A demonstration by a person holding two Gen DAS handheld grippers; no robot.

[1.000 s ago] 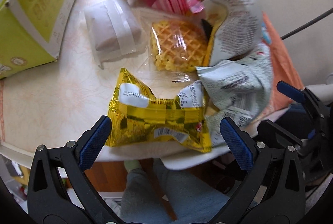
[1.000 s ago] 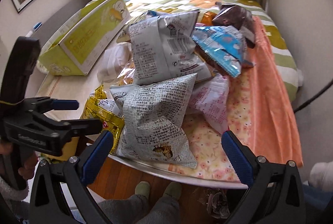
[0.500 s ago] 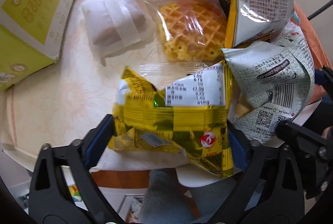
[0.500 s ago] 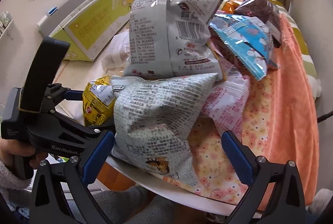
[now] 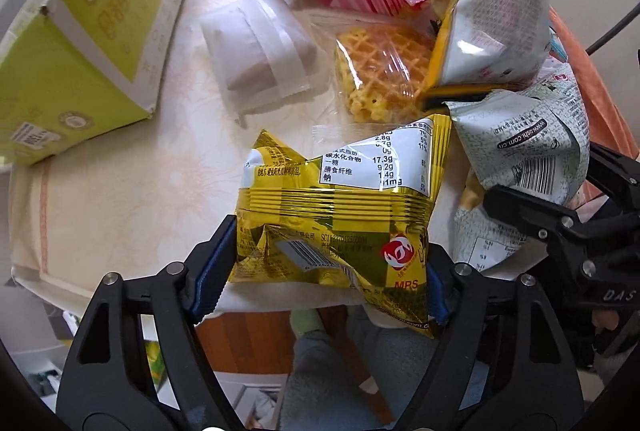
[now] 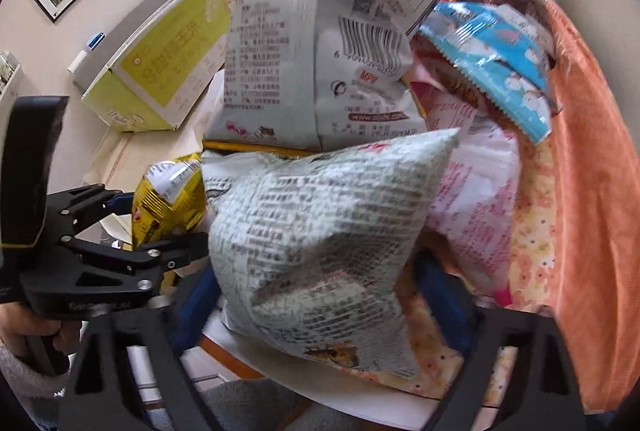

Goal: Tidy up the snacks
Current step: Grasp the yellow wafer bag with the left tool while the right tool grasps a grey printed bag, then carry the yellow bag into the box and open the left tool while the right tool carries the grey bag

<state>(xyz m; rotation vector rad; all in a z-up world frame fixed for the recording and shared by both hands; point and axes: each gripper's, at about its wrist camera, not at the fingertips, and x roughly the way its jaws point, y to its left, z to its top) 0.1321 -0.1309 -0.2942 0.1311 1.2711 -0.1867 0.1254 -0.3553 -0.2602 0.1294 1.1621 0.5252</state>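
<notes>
Both hand-held grippers were closing on snack packets at the near edge of the table [image 5: 120, 199].

Left hand-held gripper [image 5: 320, 271] had its blue pads against the sides of the yellow foil packet [image 5: 340, 207], which jutted past the table's near edge; right hand-held gripper [image 6: 316, 287] was closing round the grey printed bag [image 6: 320, 223], its pads at the bag's lower flanks, blurred. Both packets were puffy and slick, so either could squirt out of a side grip or crush. The grey bag leaned against the tall white bag [image 6: 320, 71], and lifting it might topple that pile. The green carton [image 5: 72, 43] lay well apart on the table's far left.
</notes>
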